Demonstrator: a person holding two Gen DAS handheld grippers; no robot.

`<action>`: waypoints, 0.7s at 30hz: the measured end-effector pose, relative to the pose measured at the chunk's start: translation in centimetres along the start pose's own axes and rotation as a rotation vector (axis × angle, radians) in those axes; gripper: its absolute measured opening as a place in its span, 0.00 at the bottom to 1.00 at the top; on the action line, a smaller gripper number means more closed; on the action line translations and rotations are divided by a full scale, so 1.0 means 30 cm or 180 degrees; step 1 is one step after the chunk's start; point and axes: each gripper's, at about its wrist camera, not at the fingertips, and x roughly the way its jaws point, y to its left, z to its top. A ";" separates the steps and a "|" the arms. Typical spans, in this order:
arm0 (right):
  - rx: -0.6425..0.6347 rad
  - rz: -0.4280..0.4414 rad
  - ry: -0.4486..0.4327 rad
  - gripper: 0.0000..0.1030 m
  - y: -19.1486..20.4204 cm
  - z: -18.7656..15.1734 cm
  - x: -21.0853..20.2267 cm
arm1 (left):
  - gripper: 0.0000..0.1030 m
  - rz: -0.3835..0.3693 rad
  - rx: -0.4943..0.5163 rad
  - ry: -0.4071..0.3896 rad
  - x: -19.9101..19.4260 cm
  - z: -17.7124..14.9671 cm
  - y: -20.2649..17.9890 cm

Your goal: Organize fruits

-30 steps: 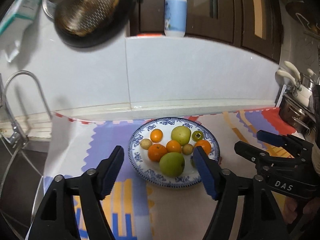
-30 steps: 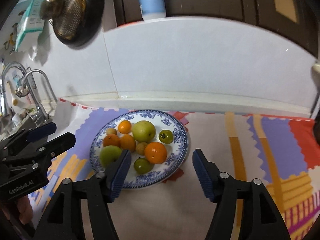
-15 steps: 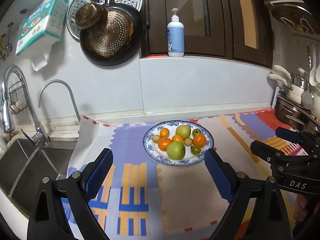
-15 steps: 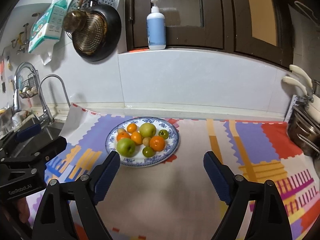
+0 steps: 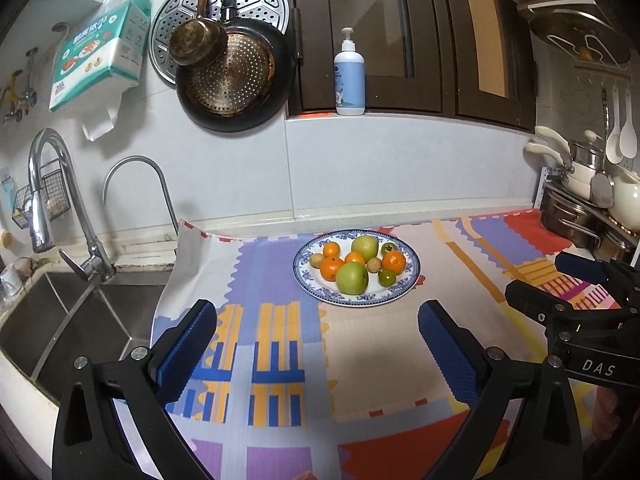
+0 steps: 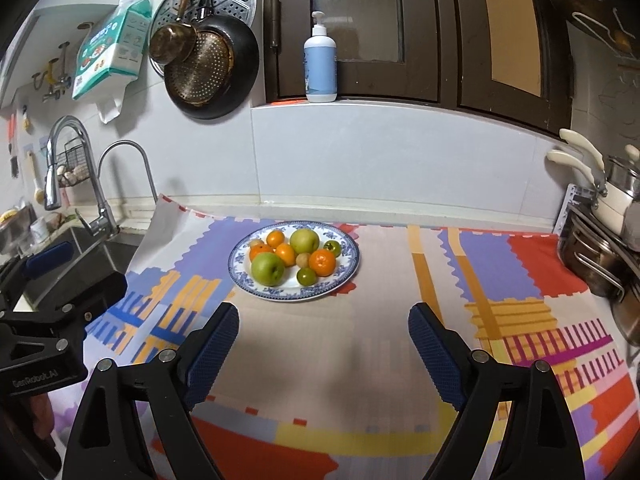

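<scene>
- A round white plate (image 5: 412, 280) with a blue patterned rim sat on the colourful patchwork mat (image 5: 384, 356), towards the tiled back wall, well ahead of both tools.
- The fruits (image 5: 356, 262) lay heaped together on the plate: two large green apples, one at the front (image 6: 267, 268) and a paler one at the back (image 6: 304, 240), several oranges, two small dark-green fruits, and a couple of small brownish ones.
- The left gripper (image 5: 318, 336) hung over the mat with nothing between its blue pads; its jaws had just been spreading and stood wide.
- The right gripper (image 6: 323, 336) was likewise empty and wide apart, its jaws having just been opening too.
- The sink (image 5: 60, 320) and faucet (image 5: 44, 184) lay to the left of the mat; a pump bottle (image 5: 350, 76) stood on the ledge above.
</scene>
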 end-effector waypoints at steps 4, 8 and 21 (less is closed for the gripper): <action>-0.0019 -0.0020 -0.0021 0.85 0.009 -0.014 -0.029 | 1.00 0.0000 0.0004 0.0018 -0.020 -0.011 -0.006; 0.0007 0.0000 -0.0029 0.85 0.006 -0.019 -0.047 | 1.00 -0.0056 -0.0022 0.0041 -0.030 -0.014 -0.007; 0.0026 0.0001 -0.0083 0.85 -0.005 -0.022 -0.071 | 1.00 -0.0078 -0.0021 0.0012 -0.053 -0.012 -0.014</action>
